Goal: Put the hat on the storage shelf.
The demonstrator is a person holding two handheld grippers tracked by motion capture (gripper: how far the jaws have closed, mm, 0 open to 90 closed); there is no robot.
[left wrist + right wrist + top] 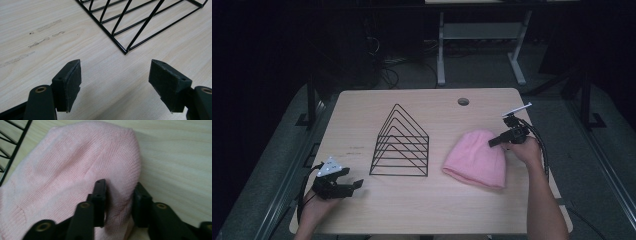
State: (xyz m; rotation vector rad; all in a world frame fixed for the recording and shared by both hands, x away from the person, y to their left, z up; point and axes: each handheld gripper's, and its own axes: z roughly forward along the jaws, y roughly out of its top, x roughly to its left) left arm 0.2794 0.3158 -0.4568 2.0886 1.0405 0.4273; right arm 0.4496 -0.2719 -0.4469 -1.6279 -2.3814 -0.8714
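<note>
High view first: nearest the camera is my left gripper [354,184], parked at the near left corner of the table [362,107], jaws spread wide with nothing between them. Further in stands the black wire rack [401,145], mid-table. Right of it lies the pink beanie [477,159], flat, brim toward me, and my right gripper [493,142] is at its far right edge.

Left gripper view: both pads [71,83] well apart over bare wood, a corner of the rack just ahead, not touching.

Right gripper view: jaws pinched on a fold of knit along the hat's rounded edge near the crown, fabric bunched up between the pads [100,200]. So that one's clamped on the beanie.

My take on handling: it's soft, light, floppy knit, so nothing fragile or slippery, but it'll sag and stretch when lifted. An edge pinch like this should hold; grabbing the thicker brim would probably be more secure if it slips.
</note>
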